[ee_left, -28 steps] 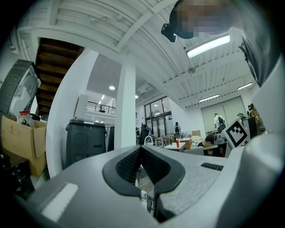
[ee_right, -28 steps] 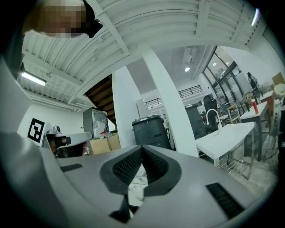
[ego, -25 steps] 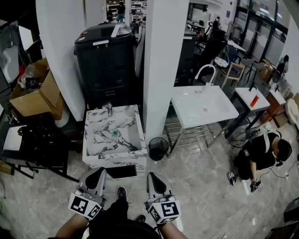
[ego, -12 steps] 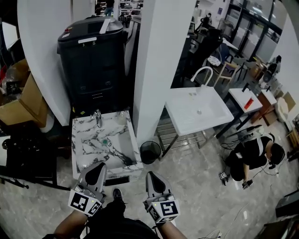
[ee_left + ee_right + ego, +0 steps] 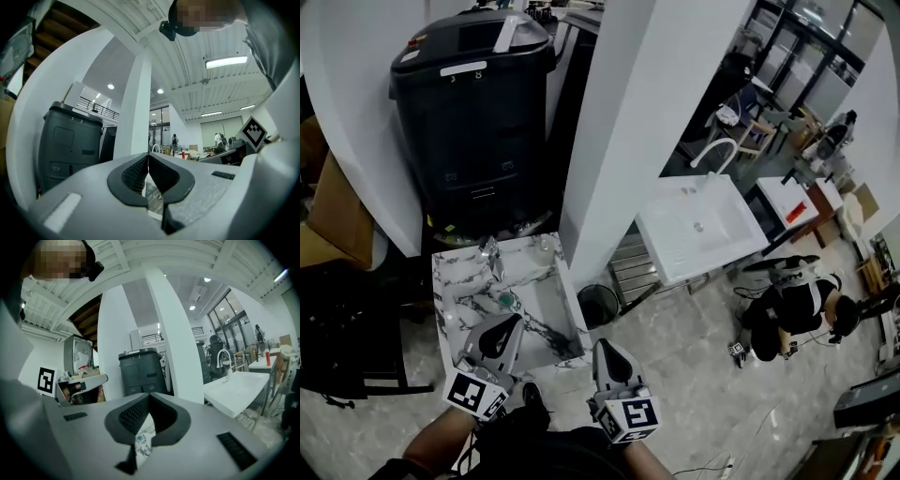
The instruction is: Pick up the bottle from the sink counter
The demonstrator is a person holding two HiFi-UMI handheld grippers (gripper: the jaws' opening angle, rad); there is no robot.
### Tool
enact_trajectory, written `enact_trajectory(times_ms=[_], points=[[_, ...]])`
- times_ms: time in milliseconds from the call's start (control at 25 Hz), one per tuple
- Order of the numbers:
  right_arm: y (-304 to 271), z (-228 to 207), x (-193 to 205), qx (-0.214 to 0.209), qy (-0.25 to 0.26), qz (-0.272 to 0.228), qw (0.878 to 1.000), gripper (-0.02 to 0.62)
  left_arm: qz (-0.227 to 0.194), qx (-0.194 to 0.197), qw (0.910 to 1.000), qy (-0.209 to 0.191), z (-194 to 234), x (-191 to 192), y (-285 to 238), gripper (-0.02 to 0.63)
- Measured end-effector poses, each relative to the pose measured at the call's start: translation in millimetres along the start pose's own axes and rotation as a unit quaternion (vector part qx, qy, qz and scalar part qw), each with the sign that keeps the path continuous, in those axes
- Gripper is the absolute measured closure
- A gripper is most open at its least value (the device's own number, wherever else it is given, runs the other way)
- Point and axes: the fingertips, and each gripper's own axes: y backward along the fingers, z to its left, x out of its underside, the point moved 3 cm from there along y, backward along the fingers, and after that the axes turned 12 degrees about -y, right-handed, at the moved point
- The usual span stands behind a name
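While the bin (image 5: 473, 103) stands lidded, a drain (image 5: 505, 300) dots the marble sink (image 5: 445, 281).

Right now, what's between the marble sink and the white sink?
In the head view, a white pillar stands between the marble sink and the white sink, with a small black bin on the floor beside it.
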Motion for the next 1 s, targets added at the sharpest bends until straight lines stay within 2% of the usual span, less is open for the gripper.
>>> enact_trajectory(times_ms=[160, 320, 520, 760, 1000], points=[[-26, 1, 8, -0.007, -0.002, 0.012, 1.0, 0.588, 0.008, 0.02, 0.9997, 0.007, 17, 28, -25, 0.606], [-52, -6, 6, -0.001, -0.001, 0.022, 1.0, 0.588, 0.026, 0.023, 0.9994, 0.01, 31, 57, -50, 0.603], [-83, -15, 11, -0.018, -0.012, 0.032, 0.999, 0.588, 0.062, 0.027, 0.9973, 0.028, 32, 99, -82, 0.544], [-113, -31, 14, -0.048, -0.027, 0.045, 0.997, 0.588, 0.117, -0.013, 0.9926, 0.027, 32, 160, -127, 0.463], [-130, -56, 25, -0.053, -0.042, 0.07, 0.995, 0.588, 0.187, -0.055, 0.9805, 0.023, 41, 236, -163, 0.368]])
